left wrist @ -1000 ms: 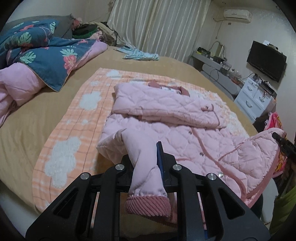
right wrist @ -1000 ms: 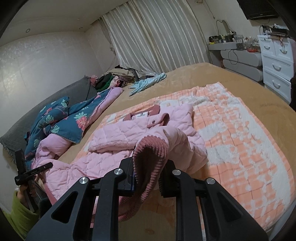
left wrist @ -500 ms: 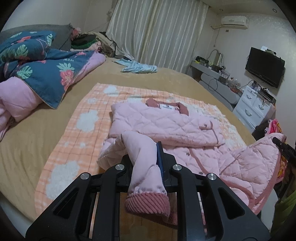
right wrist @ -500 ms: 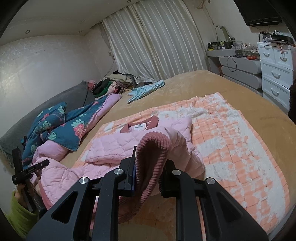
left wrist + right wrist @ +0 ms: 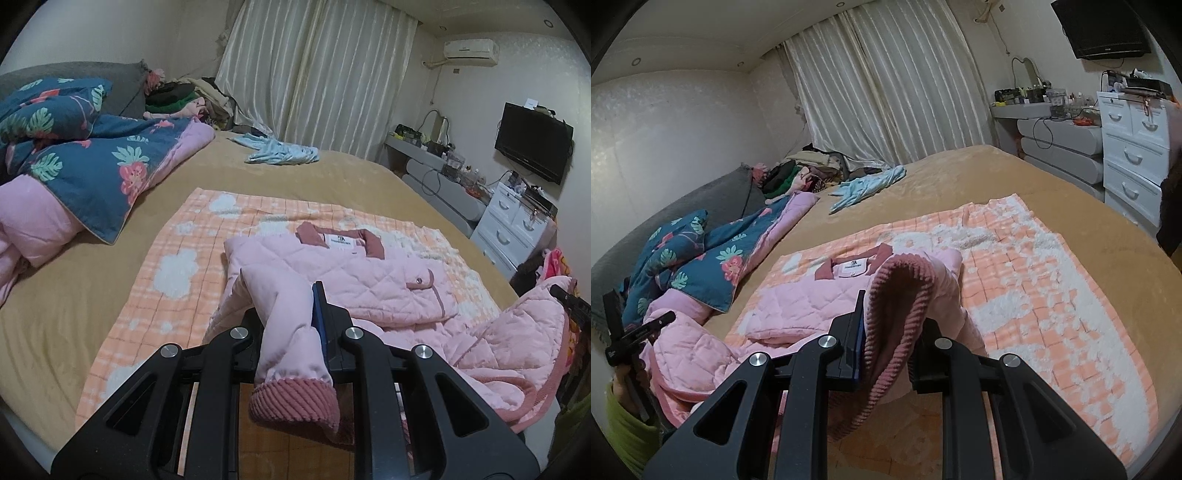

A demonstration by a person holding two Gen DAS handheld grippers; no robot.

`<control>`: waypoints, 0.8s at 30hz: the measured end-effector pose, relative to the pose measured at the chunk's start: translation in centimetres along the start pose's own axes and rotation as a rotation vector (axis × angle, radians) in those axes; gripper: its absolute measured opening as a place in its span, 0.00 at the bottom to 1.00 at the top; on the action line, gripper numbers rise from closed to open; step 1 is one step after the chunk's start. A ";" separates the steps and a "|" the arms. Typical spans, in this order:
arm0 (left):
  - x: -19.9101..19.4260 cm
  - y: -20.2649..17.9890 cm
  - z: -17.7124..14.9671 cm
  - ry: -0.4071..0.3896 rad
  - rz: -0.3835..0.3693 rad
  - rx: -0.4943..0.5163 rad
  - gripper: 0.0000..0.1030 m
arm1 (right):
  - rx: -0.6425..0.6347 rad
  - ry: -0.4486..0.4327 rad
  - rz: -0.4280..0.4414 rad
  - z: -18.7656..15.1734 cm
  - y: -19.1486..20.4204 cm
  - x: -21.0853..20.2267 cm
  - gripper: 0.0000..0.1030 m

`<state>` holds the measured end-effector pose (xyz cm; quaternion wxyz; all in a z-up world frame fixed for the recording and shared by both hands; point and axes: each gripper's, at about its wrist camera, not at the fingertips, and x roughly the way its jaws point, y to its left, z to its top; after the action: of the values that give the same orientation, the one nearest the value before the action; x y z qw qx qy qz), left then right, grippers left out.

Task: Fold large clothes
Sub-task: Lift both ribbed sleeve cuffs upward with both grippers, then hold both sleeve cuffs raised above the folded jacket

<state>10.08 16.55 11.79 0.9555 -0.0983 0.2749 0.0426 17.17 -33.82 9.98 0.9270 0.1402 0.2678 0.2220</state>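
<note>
The jacket (image 5: 376, 284) lay collar-up on the blanket (image 5: 177, 258) on the bed (image 5: 74, 295). The step in hand was the lengthwise fold. The left gripper (image 5: 291, 317) was clamped on a sleeve (image 5: 288, 332); the right gripper (image 5: 890, 325) was clamped on the ribbed hem (image 5: 897, 295). The next move probably required carrying both ends toward the collar (image 5: 853, 266) together.

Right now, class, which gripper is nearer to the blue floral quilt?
Left. The left gripper, shut on a sleeve of the pink jacket, is on the side by the floral quilt. The right gripper, shut on the other cuff, is across the jacket, toward the white drawers.
</note>
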 end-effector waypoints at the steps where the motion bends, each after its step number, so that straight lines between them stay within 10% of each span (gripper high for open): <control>1: 0.1 0.0 0.2 -0.001 0.003 0.001 0.10 | 0.000 0.000 -0.002 0.1 -0.1 0.2 0.16; 24: 5.5 1.8 3.1 0.009 0.060 -0.038 0.12 | 0.028 0.034 -0.047 4.5 -1.2 6.9 0.17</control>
<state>16.11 19.09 11.10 0.9505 -0.1084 0.2812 0.0760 25.31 -32.14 10.15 0.9252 0.1432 0.2899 0.1985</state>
